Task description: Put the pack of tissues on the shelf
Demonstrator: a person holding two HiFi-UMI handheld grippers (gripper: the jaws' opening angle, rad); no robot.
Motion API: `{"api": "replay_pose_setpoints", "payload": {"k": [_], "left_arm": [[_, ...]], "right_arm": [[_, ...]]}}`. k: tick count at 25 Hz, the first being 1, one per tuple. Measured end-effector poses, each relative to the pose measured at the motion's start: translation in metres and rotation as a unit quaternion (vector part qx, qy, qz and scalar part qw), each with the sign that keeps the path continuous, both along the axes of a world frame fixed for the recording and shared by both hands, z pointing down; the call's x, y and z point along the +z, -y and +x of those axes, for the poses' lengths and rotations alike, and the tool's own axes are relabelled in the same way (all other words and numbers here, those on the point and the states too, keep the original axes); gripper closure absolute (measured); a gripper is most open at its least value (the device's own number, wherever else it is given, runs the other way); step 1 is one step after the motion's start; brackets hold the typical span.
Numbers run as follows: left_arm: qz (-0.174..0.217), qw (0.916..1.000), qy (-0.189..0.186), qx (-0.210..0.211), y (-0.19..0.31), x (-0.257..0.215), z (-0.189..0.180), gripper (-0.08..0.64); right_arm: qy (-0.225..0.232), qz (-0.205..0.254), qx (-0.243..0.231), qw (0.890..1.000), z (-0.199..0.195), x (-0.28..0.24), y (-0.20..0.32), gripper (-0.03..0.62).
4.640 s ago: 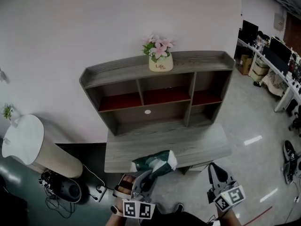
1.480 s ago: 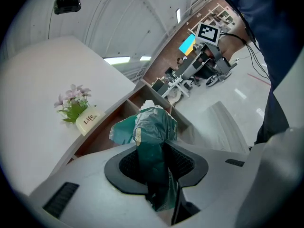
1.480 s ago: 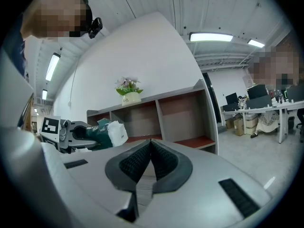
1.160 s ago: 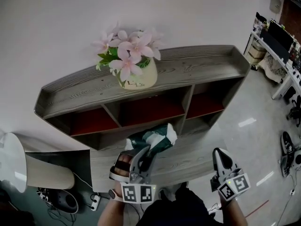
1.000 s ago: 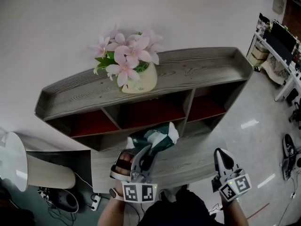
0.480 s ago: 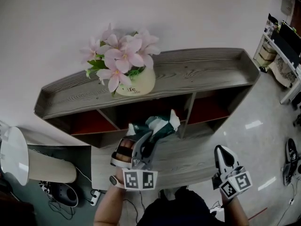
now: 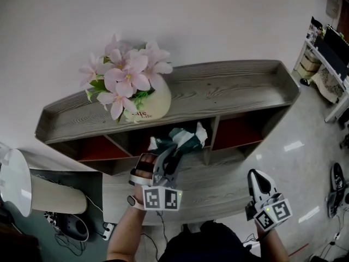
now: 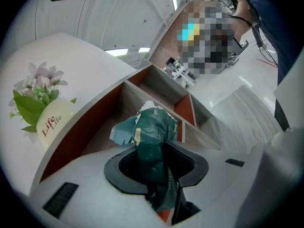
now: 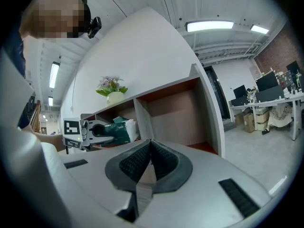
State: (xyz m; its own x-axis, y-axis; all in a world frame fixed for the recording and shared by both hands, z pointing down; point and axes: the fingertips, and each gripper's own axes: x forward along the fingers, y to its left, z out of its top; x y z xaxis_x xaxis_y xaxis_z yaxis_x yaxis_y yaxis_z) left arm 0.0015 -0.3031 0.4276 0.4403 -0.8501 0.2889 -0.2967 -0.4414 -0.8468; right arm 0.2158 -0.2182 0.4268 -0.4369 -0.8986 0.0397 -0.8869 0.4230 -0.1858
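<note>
Left gripper (image 7: 169,160), frame centre: jaws clamped on tissues (image 7: 183,137), before shelf (image 7: 234,86) middle opening. Right gripper (image 7: 257,178), lower right: jaws together, empty.

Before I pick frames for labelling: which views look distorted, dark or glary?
Head view: evenly lit, shelf bowed by the lens, its compartments shadowed. Left gripper view: strong fisheye, black corners, pack of tissues sharp. Right gripper view: fisheye too, ceiling lamp glaring.
</note>
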Motion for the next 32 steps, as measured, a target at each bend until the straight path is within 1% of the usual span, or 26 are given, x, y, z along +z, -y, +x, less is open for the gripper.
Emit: {"api": "replay_pose_setpoints", "payload": {"k": [3, 8, 17, 22, 27, 30, 32], "left_arm": [[-0.007, 1.0, -0.003, 0.003, 0.012, 0.003, 0.004, 0.428], [-0.026, 0.9995, -0.019, 0.003, 0.031, 0.008, 0.006, 0.426], [-0.042, 0.999, 0.013, 0.007, 0.048, 0.019, 0.009, 0.426], [-0.052, 0.9984, 0.015, 0.013, 0.055, 0.027, 0.009, 0.423], [-0.096, 0.9953, 0.005, 0.016, 0.058, 0.034, 0.008, 0.416], [-0.105, 0.9943, 0.0, 0.013, 0.06, 0.033, 0.007, 0.396], [-0.099, 0.9951, -0.001, 0.006, 0.062, 0.031, 0.006, 0.356]], "right_arm": [[0.0, -0.001, -0.002, 1.0, 0.003, 0.001, 0.007, 0.581], [0.001, -0.006, -0.007, 1.0, 0.005, 0.004, 0.017, 0.581], [0.004, -0.014, -0.008, 1.0, 0.005, 0.008, 0.027, 0.581], [0.005, -0.016, -0.001, 1.0, 0.009, 0.01, 0.029, 0.581], [0.009, -0.019, 0.005, 1.0, 0.009, 0.012, 0.026, 0.581], [0.01, -0.019, 0.006, 1.0, 0.007, 0.012, 0.024, 0.581], [0.01, -0.018, 0.006, 1.0, 0.004, 0.012, 0.022, 0.581]]}}
